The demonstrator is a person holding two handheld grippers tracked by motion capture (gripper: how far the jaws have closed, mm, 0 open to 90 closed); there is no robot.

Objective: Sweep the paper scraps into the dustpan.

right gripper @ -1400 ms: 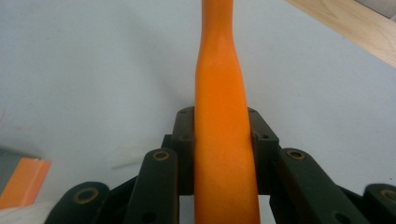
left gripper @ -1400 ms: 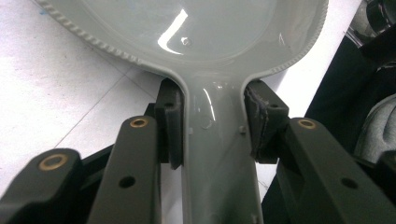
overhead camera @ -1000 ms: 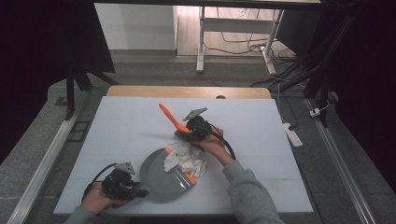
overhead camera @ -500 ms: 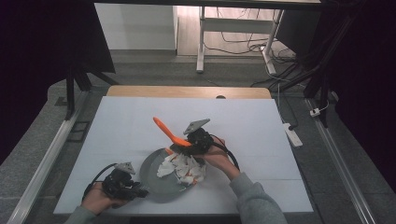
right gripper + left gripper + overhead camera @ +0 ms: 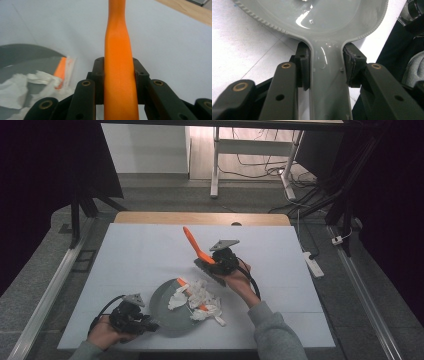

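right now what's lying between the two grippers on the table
In the high view, crumpled white paper scraps and a small orange piece lie on the grey pan, between the left gripper and the right gripper.

One grey pan (image 5: 167, 312) sits on the one desk (image 5: 140, 260), and one long orange utensil (image 5: 192, 242) stands up from it. Two orange pieces show among the crumpled white paper (image 5: 202, 300), which looks like roughly three or four scraps, though the heap is too tangled to count surely. Two claws are in play, the left claw (image 5: 150, 325) and the right claw (image 5: 210, 262).
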